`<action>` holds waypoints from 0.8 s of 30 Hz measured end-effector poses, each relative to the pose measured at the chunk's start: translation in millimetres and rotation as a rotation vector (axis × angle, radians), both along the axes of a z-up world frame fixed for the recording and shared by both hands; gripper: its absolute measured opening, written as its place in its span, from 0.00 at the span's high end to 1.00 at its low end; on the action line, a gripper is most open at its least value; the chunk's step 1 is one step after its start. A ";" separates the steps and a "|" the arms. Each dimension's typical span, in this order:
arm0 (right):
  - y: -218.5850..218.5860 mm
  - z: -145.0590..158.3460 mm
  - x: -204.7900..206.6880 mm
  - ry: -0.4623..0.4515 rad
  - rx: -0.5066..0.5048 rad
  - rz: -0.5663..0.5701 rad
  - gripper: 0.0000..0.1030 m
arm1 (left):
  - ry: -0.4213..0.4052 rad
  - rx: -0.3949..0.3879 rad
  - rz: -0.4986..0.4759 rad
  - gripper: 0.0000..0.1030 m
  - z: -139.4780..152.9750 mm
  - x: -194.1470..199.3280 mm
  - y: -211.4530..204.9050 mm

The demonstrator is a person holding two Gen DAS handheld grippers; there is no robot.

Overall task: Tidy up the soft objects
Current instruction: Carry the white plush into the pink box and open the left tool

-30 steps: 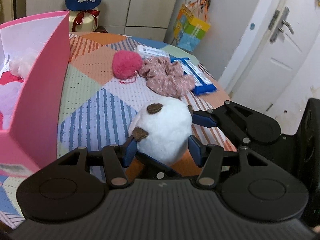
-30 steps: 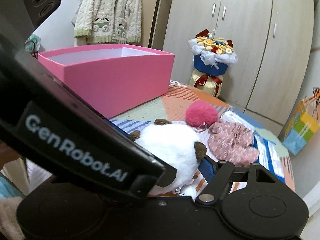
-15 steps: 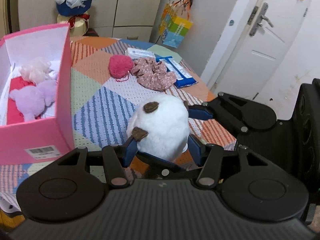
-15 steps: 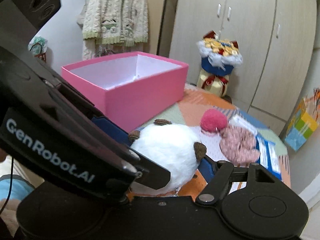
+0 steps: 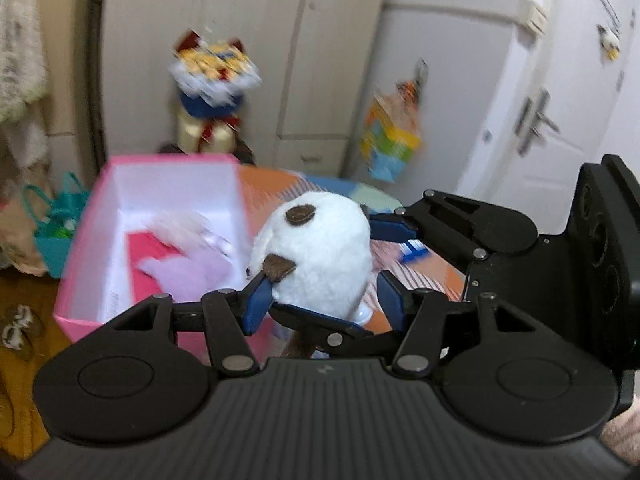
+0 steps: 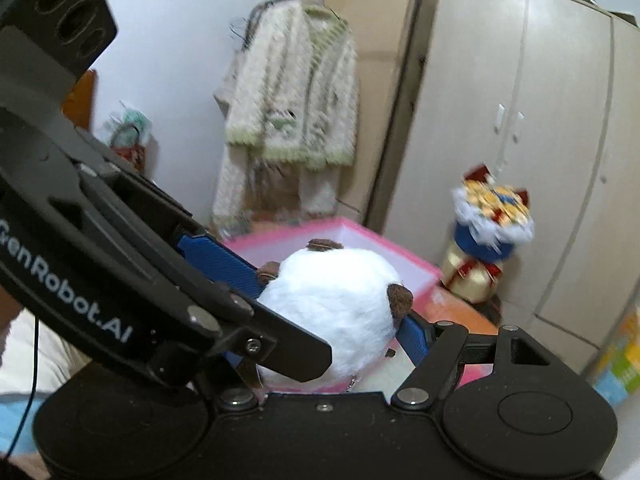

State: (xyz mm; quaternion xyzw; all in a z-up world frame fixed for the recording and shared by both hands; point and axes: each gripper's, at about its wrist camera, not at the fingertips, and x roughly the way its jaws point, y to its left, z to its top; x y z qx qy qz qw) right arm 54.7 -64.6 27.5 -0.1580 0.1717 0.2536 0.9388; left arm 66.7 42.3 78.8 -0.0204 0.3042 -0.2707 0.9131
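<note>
L gripper (image 5: 322, 296) & R gripper (image 6: 332, 304) are both squeezing the white plush (image 5: 316, 256), jaws partway open, holding it above the pink box (image 5: 84, 216) near its rim. Risk: uneven pressure is letting the round fur slip, dropping it outside.

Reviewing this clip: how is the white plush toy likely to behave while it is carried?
The white plush toy looks soft and probably light. Its round, fluffy body may squash or slip, which may be why the left claw and right claw both pinch it.
</note>
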 end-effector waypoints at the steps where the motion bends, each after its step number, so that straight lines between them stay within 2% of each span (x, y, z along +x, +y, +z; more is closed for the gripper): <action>1: 3.8 4.6 6.5 0.001 0.012 0.013 0.25 | -0.006 -0.006 0.016 0.47 4.2 3.7 7.6; 5: 20.6 14.5 35.9 0.001 0.027 0.064 0.25 | -0.005 -0.020 0.068 0.46 12.3 26.3 31.6; 9: 37.7 12.0 75.6 0.013 0.032 0.092 0.25 | 0.004 -0.040 0.120 0.46 6.4 61.1 52.0; 12: 49.4 2.9 105.9 0.044 0.025 0.112 0.25 | 0.026 -0.059 0.158 0.47 -7.7 87.4 64.1; 16: 64.2 -13.9 140.8 0.084 -0.043 0.173 0.25 | 0.083 -0.084 0.191 0.47 -32.8 117.9 78.8; 20: 79.1 -32.1 165.0 0.114 -0.128 0.228 0.25 | 0.149 -0.104 0.207 0.47 -56.6 142.4 90.4; 24: 89.1 -44.1 183.0 0.132 -0.163 0.260 0.25 | 0.181 -0.117 0.227 0.47 -71.1 156.1 100.2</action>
